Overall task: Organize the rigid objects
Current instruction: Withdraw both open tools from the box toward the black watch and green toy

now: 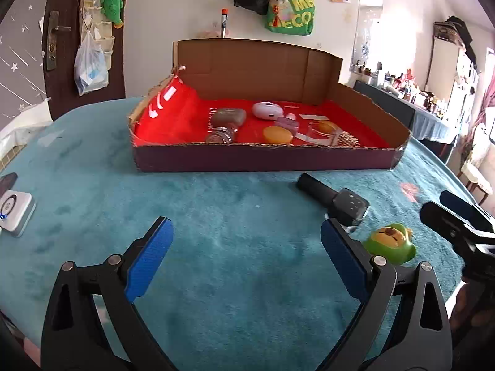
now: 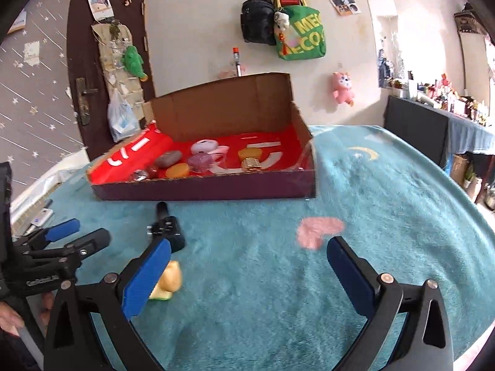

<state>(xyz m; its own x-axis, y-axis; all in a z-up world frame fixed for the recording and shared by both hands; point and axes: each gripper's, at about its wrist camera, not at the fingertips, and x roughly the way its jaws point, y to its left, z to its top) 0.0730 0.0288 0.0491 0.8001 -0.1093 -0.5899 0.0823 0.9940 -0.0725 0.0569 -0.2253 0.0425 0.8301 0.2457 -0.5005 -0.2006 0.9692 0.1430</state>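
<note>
Teal plush blanket (image 1: 216,247) underneath everything. On it, a shallow cardboard box (image 1: 263,160) with a red lining, the landmark here; inside already: a white round gadget (image 1: 267,110), an orange disc (image 1: 277,134), a brownish stone-like lump (image 1: 229,117), a clear glass piece (image 1: 321,133), others too small to name.

In front of the box, outside it: a black bottle (image 1: 335,201) lying on its side, cap end towards the box wall. Nearer than the bottle, further from the box: a small green toy (image 1: 390,243), upright as far as can be told. Off to the box's left front, a small white device (image 1: 14,213) at the blanket edge.

Left gripper (image 1: 244,262) spread wide, holding nothing, low over bare blanket in front of the box, right finger just beside the bottle's base. Right gripper (image 2: 247,273) likewise wide and empty, left finger overlapping the toy in its own view; contact cannot be told.

Likely trouble: bottle rolling on soft pile if nudged by a finger; toy tipping or squirting out of a skewed pinch; two grippers crowding the same small patch and colliding; a dropped piece knocking the glass inside the box.
</note>
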